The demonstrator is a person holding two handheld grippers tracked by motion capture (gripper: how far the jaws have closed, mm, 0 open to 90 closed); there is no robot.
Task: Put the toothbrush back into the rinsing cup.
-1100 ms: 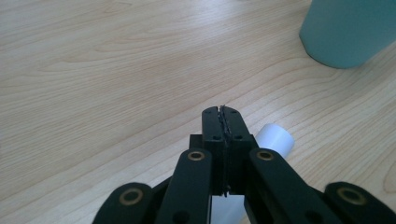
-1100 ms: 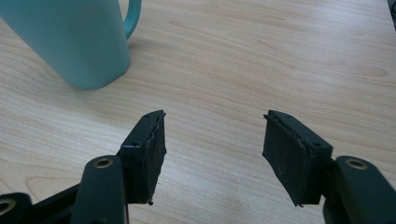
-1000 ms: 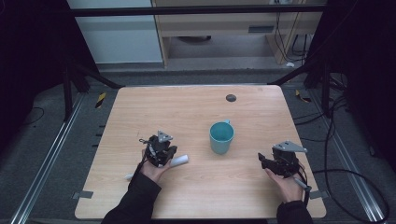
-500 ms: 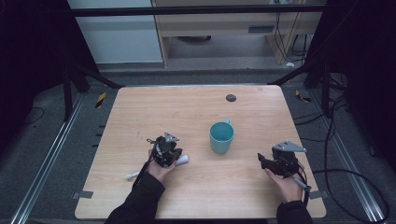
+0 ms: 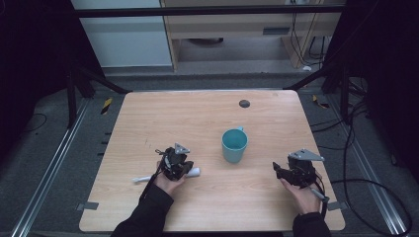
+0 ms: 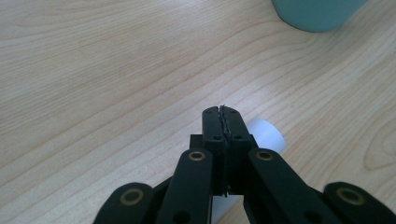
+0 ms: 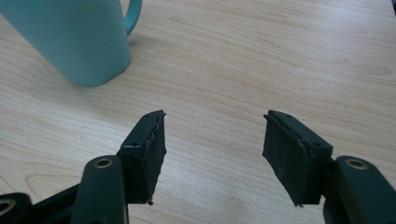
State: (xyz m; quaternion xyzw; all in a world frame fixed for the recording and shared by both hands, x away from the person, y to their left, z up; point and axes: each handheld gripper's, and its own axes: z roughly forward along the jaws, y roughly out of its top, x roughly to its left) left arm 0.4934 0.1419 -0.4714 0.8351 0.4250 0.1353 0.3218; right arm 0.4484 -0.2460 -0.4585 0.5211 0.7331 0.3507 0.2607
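The cup (image 5: 234, 144) stood upright near the middle of the table (image 5: 148, 113); I could not see anything in it. Bare wood lay all around the cup, and both hands were near the front edge. The left claw (image 5: 177, 167) was clenched tight, with nothing between its jaws, just above a white tube (image 5: 193, 172) lying flat on the table. The right claw (image 5: 281, 172) was released, jaws wide apart, holding nothing, well away from the cup.

A light wooden table (image 5: 207, 113) stands on grey carpeted floor (image 5: 44, 148) crossed by metal rails (image 5: 42, 182). Behind it sit a white cabinet (image 5: 123, 39) and a wooden shelf unit (image 5: 232, 29); black cables (image 5: 365, 182) trail at right.
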